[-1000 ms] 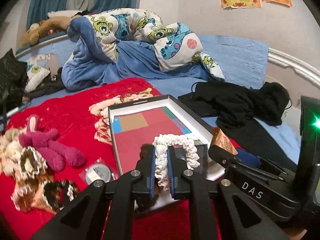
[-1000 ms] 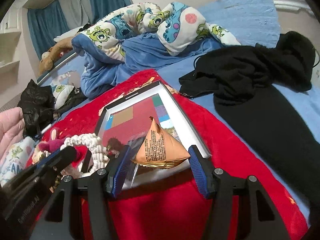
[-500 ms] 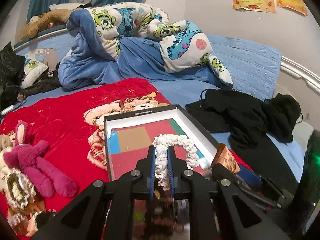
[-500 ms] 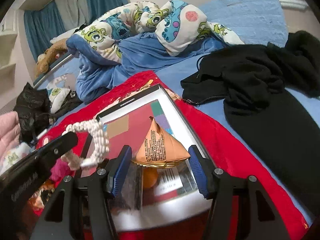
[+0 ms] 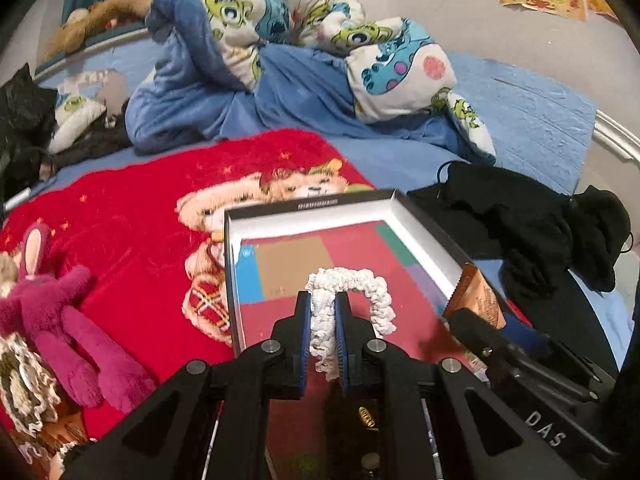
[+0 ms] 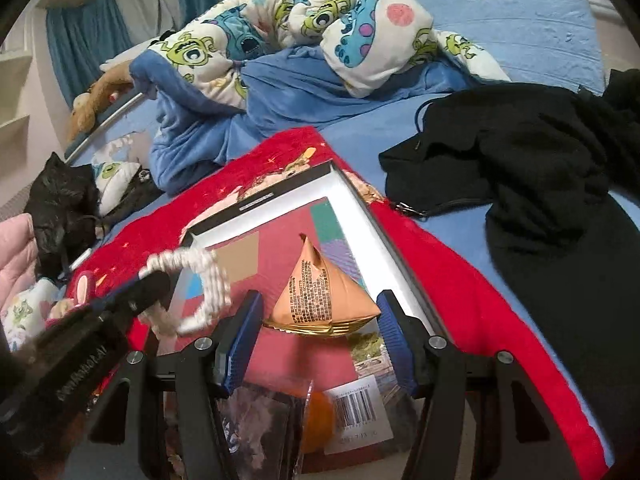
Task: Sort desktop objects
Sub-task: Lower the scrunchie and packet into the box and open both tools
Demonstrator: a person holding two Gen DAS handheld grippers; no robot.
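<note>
Two grippers: the left gripper (image 5: 322,314) and the right gripper (image 6: 318,320). One white scrunchie (image 5: 370,290), one orange packet (image 6: 320,290), one box (image 5: 308,216). One pink plush rabbit (image 5: 60,312) at the left. One red blanket (image 5: 132,216), one patterned quilt (image 6: 304,28) far off. One orange fruit (image 6: 318,420) nearest.

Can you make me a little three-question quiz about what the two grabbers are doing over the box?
1. True or false: the left gripper is shut on the white scrunchie.
2. What does the right gripper hold? A) orange snack packet B) a spoon C) a toy car
3. Fill in: the pink plush bunny lies on the ____ blanket, outside the shallow box.

Key: 1 true; 2 A; 3 red.
</note>
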